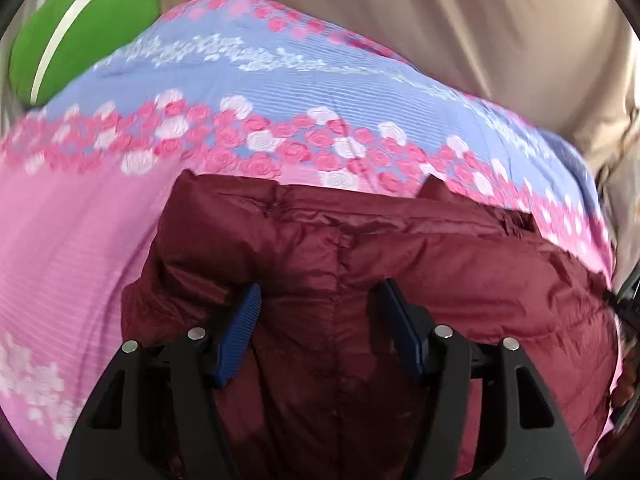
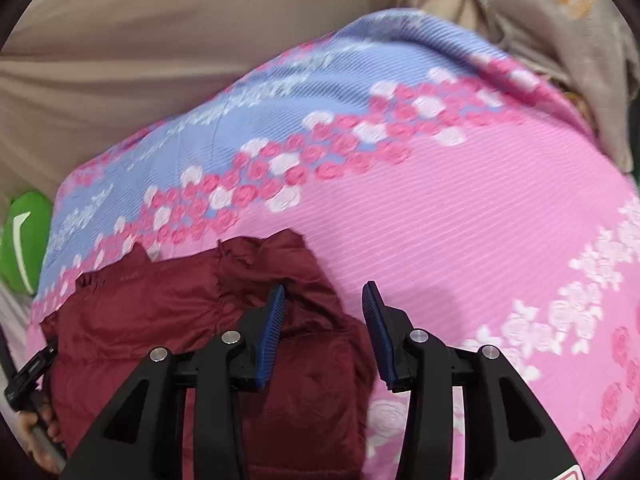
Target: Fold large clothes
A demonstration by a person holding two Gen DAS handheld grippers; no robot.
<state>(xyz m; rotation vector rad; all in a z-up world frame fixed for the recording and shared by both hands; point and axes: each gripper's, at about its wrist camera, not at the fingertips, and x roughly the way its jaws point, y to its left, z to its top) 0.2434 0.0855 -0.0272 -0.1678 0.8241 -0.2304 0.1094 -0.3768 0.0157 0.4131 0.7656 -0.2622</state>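
Note:
A maroon puffer jacket lies bunched on a pink and blue floral bedspread. My left gripper is open and hovers just over the jacket's middle, with jacket fabric showing between its blue pads. In the right wrist view the same jacket lies at the lower left on the bedspread. My right gripper is open over the jacket's right edge; its left pad is over the jacket, its right pad over the bedspread. Neither gripper holds anything.
A green cushion with a white stripe sits at the bed's far left, also in the right wrist view. Beige fabric lies behind the bed. A pale floral cloth is at the far right. The other gripper and hand show at the left edge.

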